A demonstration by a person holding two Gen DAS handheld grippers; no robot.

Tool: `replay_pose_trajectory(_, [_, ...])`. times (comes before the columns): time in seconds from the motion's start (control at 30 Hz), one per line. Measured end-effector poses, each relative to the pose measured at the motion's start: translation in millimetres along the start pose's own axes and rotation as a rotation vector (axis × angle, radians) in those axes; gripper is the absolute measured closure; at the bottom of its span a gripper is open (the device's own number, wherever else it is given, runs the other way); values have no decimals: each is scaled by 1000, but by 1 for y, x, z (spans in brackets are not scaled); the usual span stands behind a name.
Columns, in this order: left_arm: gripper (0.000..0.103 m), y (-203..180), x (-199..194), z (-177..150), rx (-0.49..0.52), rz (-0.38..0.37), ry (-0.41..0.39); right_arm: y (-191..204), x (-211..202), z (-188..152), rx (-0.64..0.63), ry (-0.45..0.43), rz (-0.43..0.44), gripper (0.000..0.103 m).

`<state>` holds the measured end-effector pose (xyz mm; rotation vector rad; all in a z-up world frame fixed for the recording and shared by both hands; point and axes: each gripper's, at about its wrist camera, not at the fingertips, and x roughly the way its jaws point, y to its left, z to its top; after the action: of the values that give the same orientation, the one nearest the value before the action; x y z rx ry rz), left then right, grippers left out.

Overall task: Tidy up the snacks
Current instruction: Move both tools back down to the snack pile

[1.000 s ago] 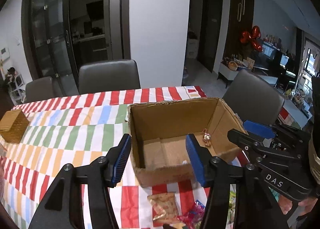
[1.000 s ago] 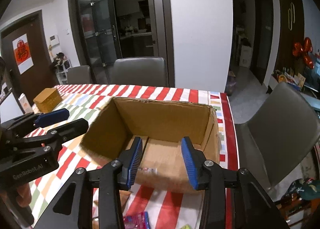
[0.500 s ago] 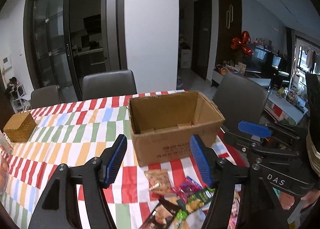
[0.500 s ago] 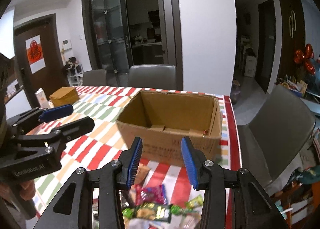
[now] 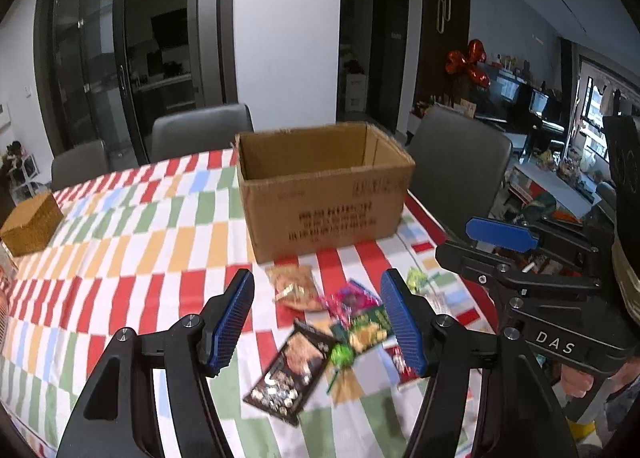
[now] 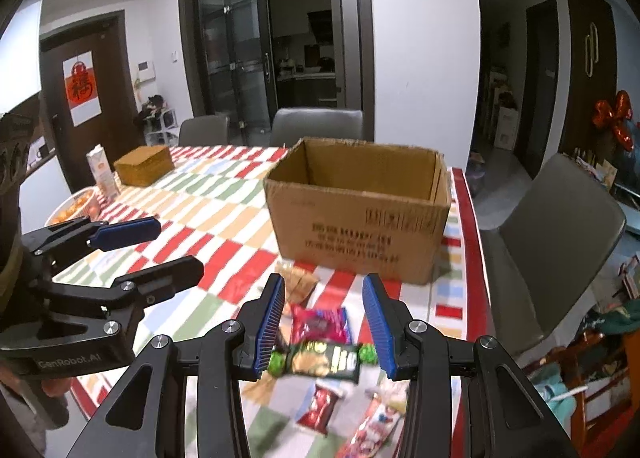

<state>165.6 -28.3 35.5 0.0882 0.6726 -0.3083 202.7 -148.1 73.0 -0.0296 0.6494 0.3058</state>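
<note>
Snack packets (image 5: pixel 320 322) loose on the striped bench (image 5: pixel 132 242), just before the open cardboard box (image 5: pixel 324 193). Backed off from over the box now; left hand-held gripper (image 5: pixel 318 318) widened, right hand-held gripper (image 6: pixel 324 318) apart, both empty. Next pick likely.

An open brown cardboard box (image 6: pixel 360 213) stands upright on the striped table (image 5: pixel 132 242), printing on its near side. At its 6 o'clock lie loose snack packets: a tan one (image 5: pixel 295 286) nearest, a pink one (image 6: pixel 319 324), a green one (image 6: pixel 323 358), a dark one (image 5: pixel 292 372).
</note>
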Motion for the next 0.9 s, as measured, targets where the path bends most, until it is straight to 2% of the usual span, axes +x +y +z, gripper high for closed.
replay_pose_trajectory(0.43, [39, -7, 29, -43, 4, -61, 121, 3, 17, -54, 49, 138, 10, 61])
replay_pose_trajectory(0.53, [42, -8, 40, -50, 13, -73, 152, 3, 24, -65, 58, 170, 8, 61])
replay_pose_trajectory(0.9, [48, -5, 68, -70, 45, -96, 234, 3, 47, -86, 89, 256, 7, 61])
